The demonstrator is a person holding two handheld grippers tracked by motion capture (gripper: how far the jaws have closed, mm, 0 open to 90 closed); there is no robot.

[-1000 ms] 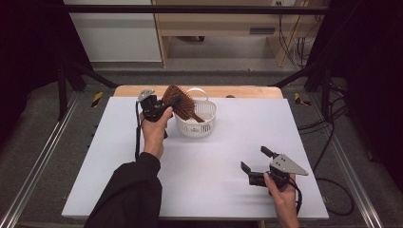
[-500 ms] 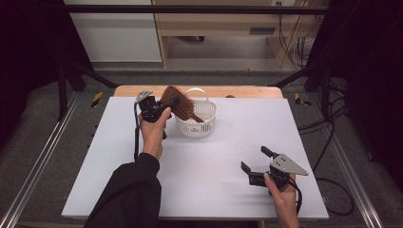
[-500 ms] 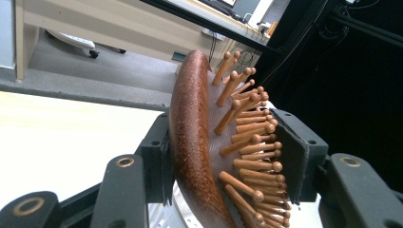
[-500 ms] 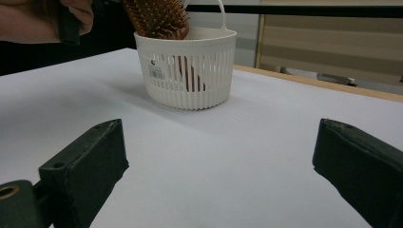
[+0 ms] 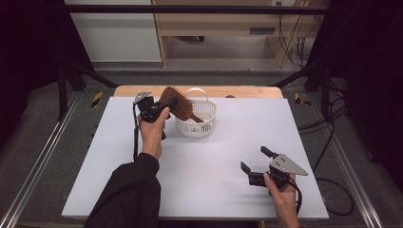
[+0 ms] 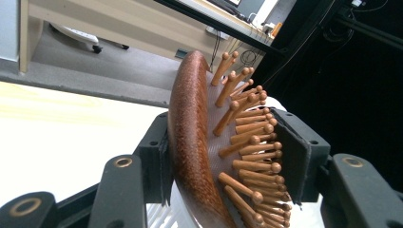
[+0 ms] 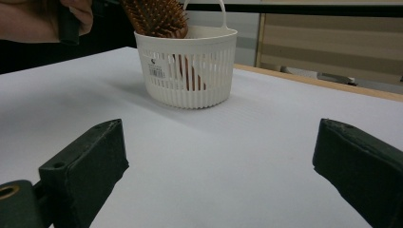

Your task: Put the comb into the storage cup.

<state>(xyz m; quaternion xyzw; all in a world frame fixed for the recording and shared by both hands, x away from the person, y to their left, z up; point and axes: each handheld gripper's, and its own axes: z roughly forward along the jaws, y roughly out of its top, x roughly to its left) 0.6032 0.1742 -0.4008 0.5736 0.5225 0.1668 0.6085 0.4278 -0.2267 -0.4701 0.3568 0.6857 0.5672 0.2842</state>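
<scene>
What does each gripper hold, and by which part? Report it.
Left gripper clamps the wooden hairbrush by its head, handle down in the white basket. Right gripper holds nothing.

The left tongs point(image 5: 164, 105) are raised at the far side, seemingly clamped, while the right tongs point(image 5: 255, 160) rest low, jaws wide.

Hairbrush point(image 5: 177, 102) stands handle-down, seemingly, in basket point(image 5: 205, 124) on table point(image 5: 228, 156).

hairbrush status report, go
Left hand-held gripper clamped on hairbrush head, handle down in white basket. Right hand-held gripper open, empty, low over table. Nothing in the way.
</scene>
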